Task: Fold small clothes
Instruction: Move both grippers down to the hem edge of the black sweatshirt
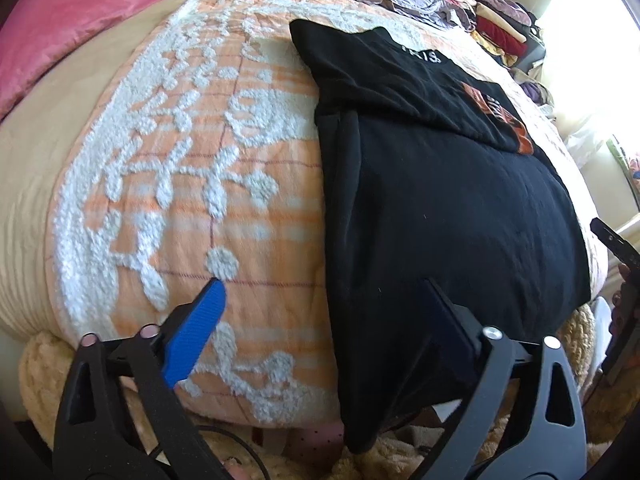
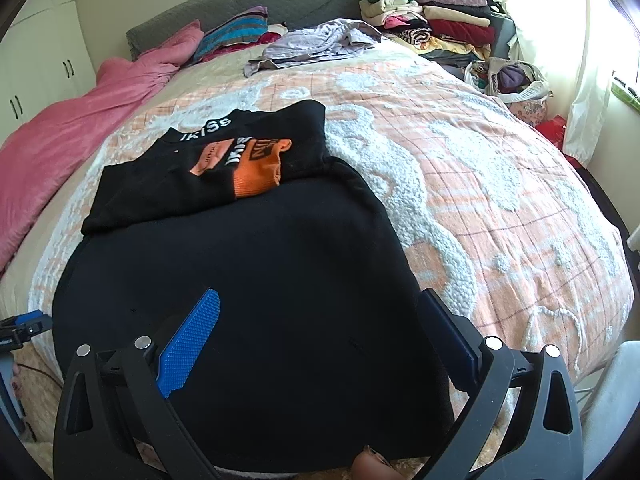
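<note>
Here we note the black shirt (image 2: pixel 248 264) lying flat on the orange-and-white bedspread (image 2: pixel 480 184), its far part folded back, orange print up. Our left gripper (image 1: pixel 320 320) straddles the shirt's near left edge, jaws apart. Right gripper (image 2: pixel 320 332) hangs over the near hem, jaws apart, gripping nothing.

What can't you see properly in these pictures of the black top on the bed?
- Black top: its near hem, right wrist view, hidden behind the right gripper.
- Orange print: left wrist view, too squashed to read.
- Folded clothes pile: right wrist view, too small to tell apart.
</note>
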`<state>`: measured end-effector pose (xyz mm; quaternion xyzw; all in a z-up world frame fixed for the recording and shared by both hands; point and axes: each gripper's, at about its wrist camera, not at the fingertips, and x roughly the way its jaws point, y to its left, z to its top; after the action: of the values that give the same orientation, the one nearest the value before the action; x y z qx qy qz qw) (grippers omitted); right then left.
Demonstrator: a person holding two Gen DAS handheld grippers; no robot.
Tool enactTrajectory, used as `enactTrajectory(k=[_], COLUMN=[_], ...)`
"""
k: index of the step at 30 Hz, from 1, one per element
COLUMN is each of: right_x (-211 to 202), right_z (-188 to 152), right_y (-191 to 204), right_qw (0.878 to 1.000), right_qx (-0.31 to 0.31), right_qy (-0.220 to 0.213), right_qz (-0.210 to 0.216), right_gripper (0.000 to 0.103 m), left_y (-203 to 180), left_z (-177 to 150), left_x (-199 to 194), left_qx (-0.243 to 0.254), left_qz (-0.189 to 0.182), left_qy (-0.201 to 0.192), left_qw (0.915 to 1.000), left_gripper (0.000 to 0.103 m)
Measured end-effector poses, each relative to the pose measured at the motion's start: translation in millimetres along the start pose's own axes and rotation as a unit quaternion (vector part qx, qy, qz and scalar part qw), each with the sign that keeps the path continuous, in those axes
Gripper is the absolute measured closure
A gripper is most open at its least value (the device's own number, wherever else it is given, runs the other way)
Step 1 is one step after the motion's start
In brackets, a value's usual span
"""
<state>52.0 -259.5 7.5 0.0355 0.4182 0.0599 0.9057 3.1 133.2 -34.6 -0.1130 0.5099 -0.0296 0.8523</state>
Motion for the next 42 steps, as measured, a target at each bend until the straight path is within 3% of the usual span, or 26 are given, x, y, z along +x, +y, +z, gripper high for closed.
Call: enactTrajectory(k=[5, 11, 22, 33, 42], right_x=[-1.1, -2.5, -1.6, 0.9, -1.4], right_z=[-2.7, -5.6, -17.1, -34.3, -54.7], right_y=[-5.6, -9.7, -15.3, -25.1, -42.9], right_qw=[1.000, 1.000, 1.000, 0.998, 0.998], right_qx=[0.006, 0.008, -0.003, -0.021, -0.005], right_qy=[0.001, 0.001, 0.015, 0.039, 0.065], right_qz=[-0.005, -0.009, -0.020, -0.034, -0.005], right_gripper=[0.005, 0.005, 0.005, 0.005, 0.005], left_y=[-2.8, -6.7, -32.2, -28.9, -30.7], left_z=[-9.7, -19.8, -49.8, -65.2, -70.7], left_x=[1.0, 3.4, 12.6, 16.2, 19.4], left_qx=[0.001, -0.005, 0.030, 0.018, 0.023], left_qz=[-0.014, -0.025, -0.035, -0.044, -0.042], left_qy=[0.014, 0.027, 0.060, 0.084, 0.098], left_qw=[0.9998, 0.9993, 0.9971, 0.9953, 0.9940], left_gripper=[0.050, 0.061, 0.062, 0.062, 0.062])
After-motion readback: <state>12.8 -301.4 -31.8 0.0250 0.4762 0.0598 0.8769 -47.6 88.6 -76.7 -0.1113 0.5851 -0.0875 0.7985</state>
